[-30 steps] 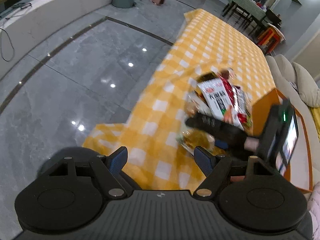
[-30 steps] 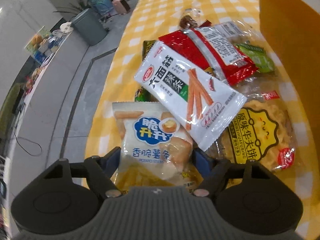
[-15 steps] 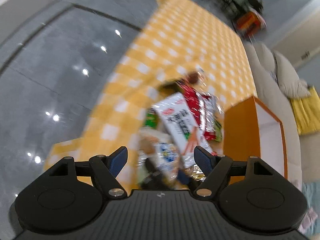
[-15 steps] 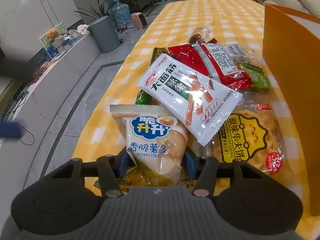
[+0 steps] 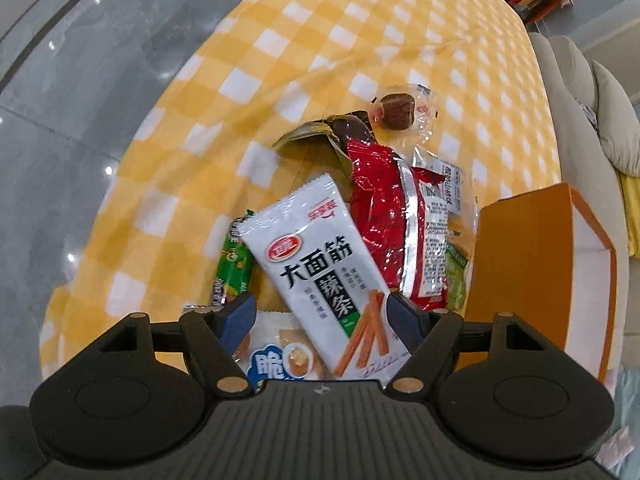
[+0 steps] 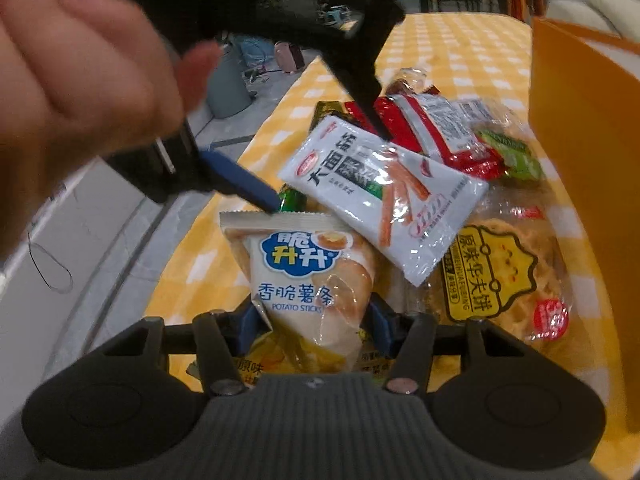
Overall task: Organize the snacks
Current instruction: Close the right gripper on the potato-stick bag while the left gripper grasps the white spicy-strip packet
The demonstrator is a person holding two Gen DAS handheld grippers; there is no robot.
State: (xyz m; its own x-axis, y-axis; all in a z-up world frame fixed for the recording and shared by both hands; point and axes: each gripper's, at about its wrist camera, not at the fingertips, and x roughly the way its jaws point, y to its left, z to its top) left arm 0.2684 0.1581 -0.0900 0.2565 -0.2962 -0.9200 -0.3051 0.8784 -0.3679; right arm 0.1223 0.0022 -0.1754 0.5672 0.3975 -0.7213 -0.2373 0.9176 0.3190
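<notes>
A pile of snack packets lies on a yellow checked tablecloth (image 5: 320, 40). My right gripper (image 6: 312, 324) is shut on the potato sticks bag (image 6: 308, 276) at the pile's near edge. My left gripper (image 5: 320, 314) is open, its fingers straddling the lower end of the white spicy-strip packet (image 5: 320, 268) from above, apart from it. That packet (image 6: 380, 196) lies on top of a red packet (image 5: 384, 216) and a waffle biscuit packet (image 6: 504, 276). The left gripper also shows in the right wrist view (image 6: 324, 164), held by a hand.
An open orange box (image 5: 532, 280) stands right of the pile; its wall (image 6: 584, 152) is close to the packets. A green packet (image 5: 234, 268) and a clear-wrapped brown snack (image 5: 396, 110) lie at the pile's edges. Grey floor drops off to the left.
My left gripper swung in from the floor side and now hovers over the white packet. My right gripper closed on the potato sticks bag and has drawn it slightly from the pile.
</notes>
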